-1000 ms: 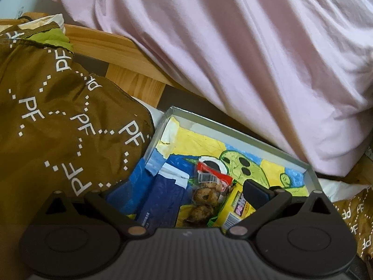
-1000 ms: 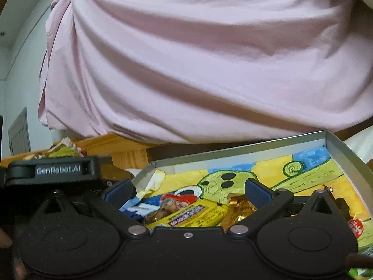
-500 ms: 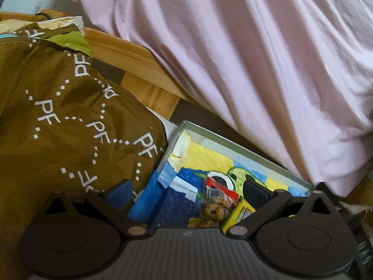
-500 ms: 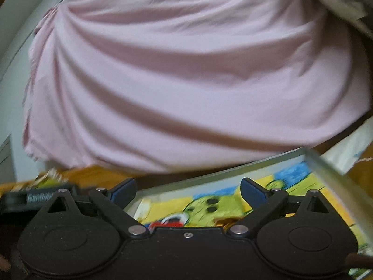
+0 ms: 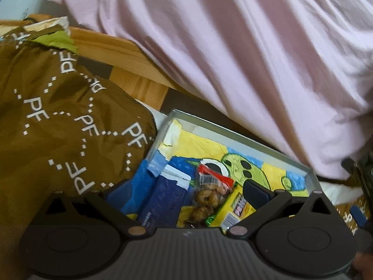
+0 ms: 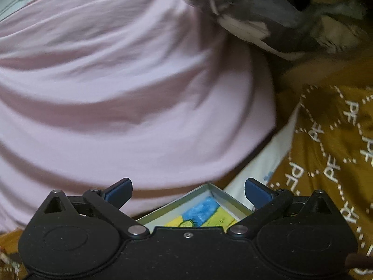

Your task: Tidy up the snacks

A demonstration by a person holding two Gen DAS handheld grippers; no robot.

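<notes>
**Light, crinkly snack packets lying loose in a painted tray**

The snacks lie at the near end of a shallow grey tray (image 5: 235,137) whose floor bears a yellow, blue and green cartoon painting. From the left wrist view: a clear packet of small cookies (image 5: 206,200) with a red header, a yellow snack box (image 5: 237,206) beside it on the right, and two blue packets (image 5: 163,200) on the left. All look light. The film packets should be slippery and soft, and the cookies inside could break under a hard pinch, so the sealed header edge is probably the safest hold. The yellow box looks stiffer and could be taken across its narrow sides.

The left gripper (image 5: 186,190) hangs just above these packets, jaws spread wide, nothing between them. The right gripper (image 6: 187,190) points past the tray's far corner, its jaws opening towards full spread and holding nothing.

A brown cloth printed "PF" (image 5: 58,121) crowds the tray's left rim; a pink sheet (image 5: 233,58) hangs behind.
</notes>
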